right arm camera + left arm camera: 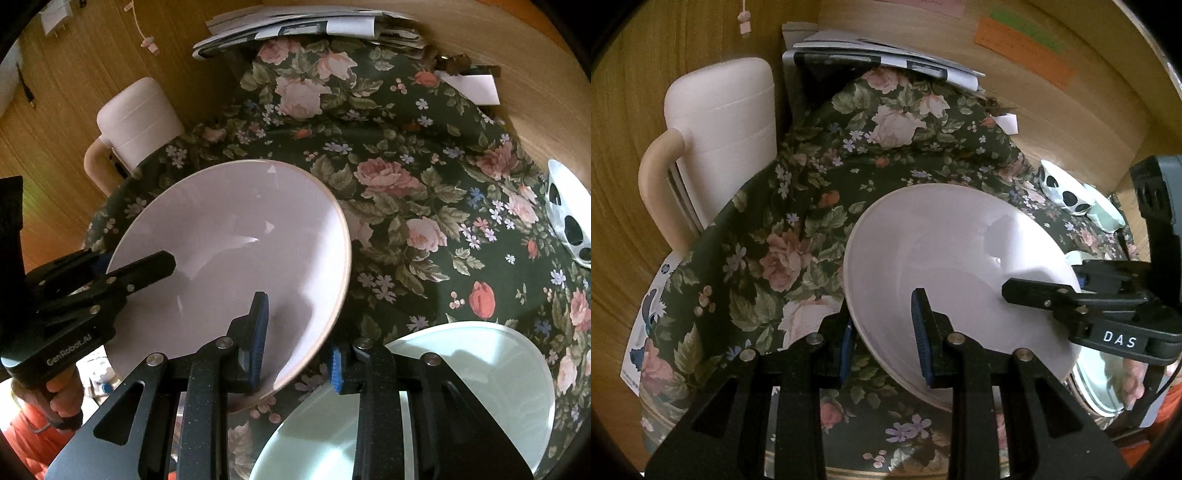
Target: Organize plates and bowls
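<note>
From the left wrist camera, the left gripper (886, 332) is spread apart around the near left edge of a big white bowl (960, 266). One blue pad sits outside the rim and the other sits inside, and there is a gap, so it is not squeezing the rim. The bowl sits on a round table with a dark flowery tablecloth (798, 206). The other gripper comes in from the right, with one black finger over the bowl's far side. Behind it a pale green plate (1100, 384) is mostly hidden. A spotted black-and-white bowl (1067, 192) sits far to the right, beside a small pale green dish. A white chair (720, 136) stands against the table. From the right wrist camera, the right gripper (297, 347) is also spread apart across the white bowl's (236, 236) near right rim, one pad inside and one outside. I cannot tell if the pads touch the rim. The pale green plate (480, 369) lies just beside it, partly covered by the gripper. The spotted bowl (569, 218) is cut off at the right edge.
</note>
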Action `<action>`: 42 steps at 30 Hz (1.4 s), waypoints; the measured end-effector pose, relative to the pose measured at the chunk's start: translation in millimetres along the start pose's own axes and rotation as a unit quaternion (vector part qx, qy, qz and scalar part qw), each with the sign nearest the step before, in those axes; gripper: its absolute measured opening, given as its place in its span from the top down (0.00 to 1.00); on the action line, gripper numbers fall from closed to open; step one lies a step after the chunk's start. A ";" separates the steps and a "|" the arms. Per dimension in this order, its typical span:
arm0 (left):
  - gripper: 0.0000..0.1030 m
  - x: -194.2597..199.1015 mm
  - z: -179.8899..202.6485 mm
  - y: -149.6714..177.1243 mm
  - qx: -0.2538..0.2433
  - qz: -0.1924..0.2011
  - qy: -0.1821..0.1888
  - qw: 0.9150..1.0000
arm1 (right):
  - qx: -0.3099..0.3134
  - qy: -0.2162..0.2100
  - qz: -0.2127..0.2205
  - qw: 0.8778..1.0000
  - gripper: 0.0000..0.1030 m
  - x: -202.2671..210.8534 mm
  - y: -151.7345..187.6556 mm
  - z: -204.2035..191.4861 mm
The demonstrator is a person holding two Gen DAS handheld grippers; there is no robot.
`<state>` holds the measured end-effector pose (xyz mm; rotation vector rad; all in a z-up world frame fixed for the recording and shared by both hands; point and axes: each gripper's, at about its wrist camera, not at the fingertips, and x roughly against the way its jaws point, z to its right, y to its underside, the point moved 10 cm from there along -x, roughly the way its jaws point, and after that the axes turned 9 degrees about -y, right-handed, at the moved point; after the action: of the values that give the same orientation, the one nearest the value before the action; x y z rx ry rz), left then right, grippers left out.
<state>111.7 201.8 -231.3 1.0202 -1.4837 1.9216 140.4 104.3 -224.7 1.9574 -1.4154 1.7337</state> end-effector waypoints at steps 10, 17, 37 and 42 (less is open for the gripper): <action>0.72 6.3 -4.5 -6.8 0.003 0.016 -0.010 1.000 | -0.011 -0.003 0.032 0.999 0.74 17.4 -1.2 5.1; 0.57 23.3 -4.0 -28.2 0.012 0.035 -0.015 0.999 | -0.018 0.016 0.104 0.994 0.63 69.1 -13.5 22.0; 0.35 27.2 97.1 -94.2 -0.062 0.084 0.014 0.994 | -0.108 0.106 0.193 0.969 0.55 156.4 -5.9 151.4; 0.34 11.6 126.4 -112.5 -0.078 0.077 0.028 0.994 | -0.130 0.127 0.195 0.964 0.55 163.7 -4.4 187.4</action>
<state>223.1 111.4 -140.9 0.7968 -1.6941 1.8869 251.0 -103.2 -143.1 1.3361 -1.9068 1.7547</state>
